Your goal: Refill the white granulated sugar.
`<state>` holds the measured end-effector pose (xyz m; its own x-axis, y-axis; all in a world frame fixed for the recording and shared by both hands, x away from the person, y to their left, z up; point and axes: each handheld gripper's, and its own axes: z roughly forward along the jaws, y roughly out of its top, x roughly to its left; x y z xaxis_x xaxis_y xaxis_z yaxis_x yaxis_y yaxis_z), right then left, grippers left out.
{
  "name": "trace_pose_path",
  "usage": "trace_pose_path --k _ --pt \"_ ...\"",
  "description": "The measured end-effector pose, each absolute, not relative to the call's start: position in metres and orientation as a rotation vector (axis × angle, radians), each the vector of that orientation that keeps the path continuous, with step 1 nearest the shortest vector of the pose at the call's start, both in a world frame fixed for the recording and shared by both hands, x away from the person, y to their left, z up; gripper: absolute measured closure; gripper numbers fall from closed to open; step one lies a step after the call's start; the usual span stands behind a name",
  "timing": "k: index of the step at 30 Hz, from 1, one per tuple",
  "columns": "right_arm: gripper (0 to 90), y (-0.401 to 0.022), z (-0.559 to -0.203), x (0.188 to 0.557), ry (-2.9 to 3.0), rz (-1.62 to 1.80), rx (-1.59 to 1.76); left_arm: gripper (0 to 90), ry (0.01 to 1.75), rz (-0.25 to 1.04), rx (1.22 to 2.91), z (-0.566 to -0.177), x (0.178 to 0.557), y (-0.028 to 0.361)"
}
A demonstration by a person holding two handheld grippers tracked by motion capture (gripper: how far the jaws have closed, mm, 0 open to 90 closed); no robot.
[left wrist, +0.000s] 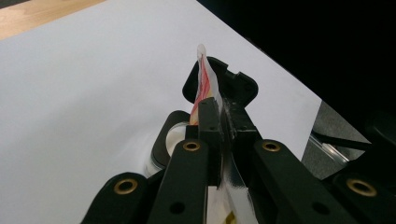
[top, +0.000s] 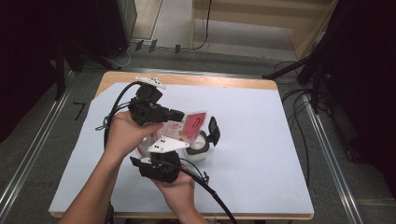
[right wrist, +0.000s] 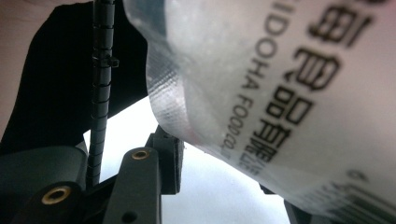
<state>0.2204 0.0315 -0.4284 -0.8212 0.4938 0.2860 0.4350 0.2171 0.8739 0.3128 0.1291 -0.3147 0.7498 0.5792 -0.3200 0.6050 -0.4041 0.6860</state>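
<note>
A red-and-white food packet (top: 192, 126) hangs over a small white cup (top: 200, 148) whose black hinged lid (top: 214, 129) stands open. My left gripper (top: 179, 115) reaches in from the left and is shut on the packet's upper edge. In the left gripper view the packet (left wrist: 204, 81) is edge-on between the closed jaws of the left gripper (left wrist: 219, 109), with the lid (left wrist: 238, 86) and cup (left wrist: 172, 139) behind. My right gripper (top: 167, 140) comes up from below. In its own view the packet's printed back (right wrist: 280, 93) lies between the jaws of the right gripper (right wrist: 224, 172), hiding one pad.
The table (top: 187, 80) is wooden, under a pale blue-white sheet (top: 252, 140) on which the cup stands. Both forearms enter from the bottom left. Black cables trail from each gripper. A grey floor with rails and tripod legs surrounds the table.
</note>
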Motion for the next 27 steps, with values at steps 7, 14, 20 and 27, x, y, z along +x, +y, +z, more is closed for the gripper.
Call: trace_pose_path --k 7,14,20,27 --pt "59.9 0.0324 -0.4255 0.2198 2.398 1.709 0.908 87.7 0.878 -0.019 2.108 -0.3101 0.3099 0.1296" --pt "59.9 0.033 -0.4249 0.2186 2.388 1.711 0.909 87.6 0.874 -0.033 2.106 -0.3097 0.3104 0.1287" --pt "60.0 0.0318 -0.426 0.2188 2.392 1.702 0.917 87.7 0.879 -0.039 2.105 -0.3122 0.312 0.1262" --pt "60.7 0.03 -0.4283 0.2176 2.384 1.699 0.92 87.7 0.87 -0.049 2.108 -0.3133 0.3115 0.1236"
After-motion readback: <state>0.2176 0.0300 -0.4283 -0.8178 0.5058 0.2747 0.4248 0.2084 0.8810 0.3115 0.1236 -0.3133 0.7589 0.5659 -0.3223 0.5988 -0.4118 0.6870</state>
